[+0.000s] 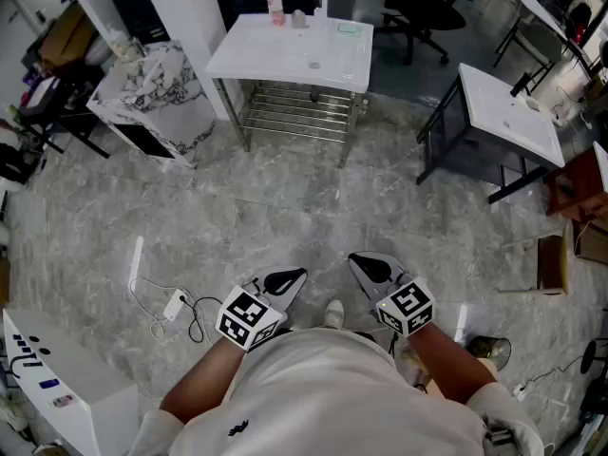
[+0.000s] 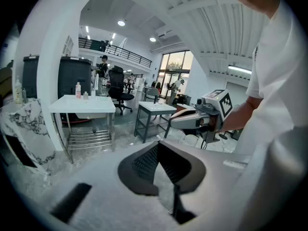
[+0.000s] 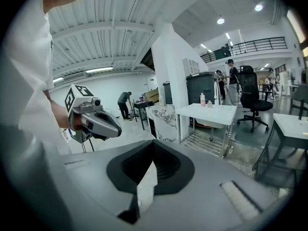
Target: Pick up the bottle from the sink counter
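You stand on the grey marble-patterned floor (image 1: 285, 207), your left gripper (image 1: 288, 281) and right gripper (image 1: 366, 266) close to your body, each with its jaws pressed together on nothing. The small pinkish plastic bottle (image 1: 275, 8) stands upright near the back edge of the white sink desk (image 1: 285, 60), well apart from both.

Grey marble floor (image 1: 285, 212), white column (image 1: 180, 17)

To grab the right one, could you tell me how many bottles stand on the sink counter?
2: a taller pink bottle at its far edge, a smaller one just right of it.
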Available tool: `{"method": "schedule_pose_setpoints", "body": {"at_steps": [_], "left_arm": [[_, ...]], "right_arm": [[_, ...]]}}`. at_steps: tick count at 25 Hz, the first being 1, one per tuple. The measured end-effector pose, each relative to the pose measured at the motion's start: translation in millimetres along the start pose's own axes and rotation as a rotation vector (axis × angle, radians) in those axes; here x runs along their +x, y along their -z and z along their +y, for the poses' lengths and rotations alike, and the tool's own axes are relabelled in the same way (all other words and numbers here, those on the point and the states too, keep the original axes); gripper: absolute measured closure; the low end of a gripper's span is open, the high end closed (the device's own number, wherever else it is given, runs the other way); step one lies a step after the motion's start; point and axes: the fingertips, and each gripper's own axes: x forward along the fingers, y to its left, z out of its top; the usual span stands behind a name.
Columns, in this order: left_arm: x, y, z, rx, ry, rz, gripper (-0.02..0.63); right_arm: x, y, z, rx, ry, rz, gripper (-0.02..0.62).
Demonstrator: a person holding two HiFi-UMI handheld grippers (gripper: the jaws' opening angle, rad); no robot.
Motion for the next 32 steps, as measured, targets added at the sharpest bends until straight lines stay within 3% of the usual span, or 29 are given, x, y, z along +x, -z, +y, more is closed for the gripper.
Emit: {"method": "schedule_pose_setpoints", "body": {"at_steps": [11, 12, 14, 16, 18, 24, 32], "left_arm": [[32, -22, -18, -0.024, -0.11, -0.05, 0.596], [32, -27, -13, -0.028, -0.132, -0.068, 0.538], [29, -37, 2, -0.041, -0.188, -0.099, 0.314], [26, -47, 24, -0.045, -0.247, -0.121, 0.211], [23, -57, 47, -0.054, -0.285, -0.139, 0.162], [29, -76, 119, -0.063, -0.31, -0.157, 0.146], [59, -125, 222, -0.045, -0.237, -0.162, 0.146]], "right_arm": [[-34, 15, -41, -0.013, -0.05, -0.009, 0.584], [-35, 17, -43, -0.008, -0.055, -0.009, 0.584], [-34, 20, -45, -0.001, -0.064, -0.009, 0.583], [-29, 19, -47, -0.005, -0.071, -0.011, 0.584], [-21, 16, -48, -0.008, -0.082, -0.016, 0.584], [12, -7, -64, -0.025, -0.08, -0.042, 0.581], [88, -60, -121, -0.044, 0.02, -0.014, 0.545]]}}
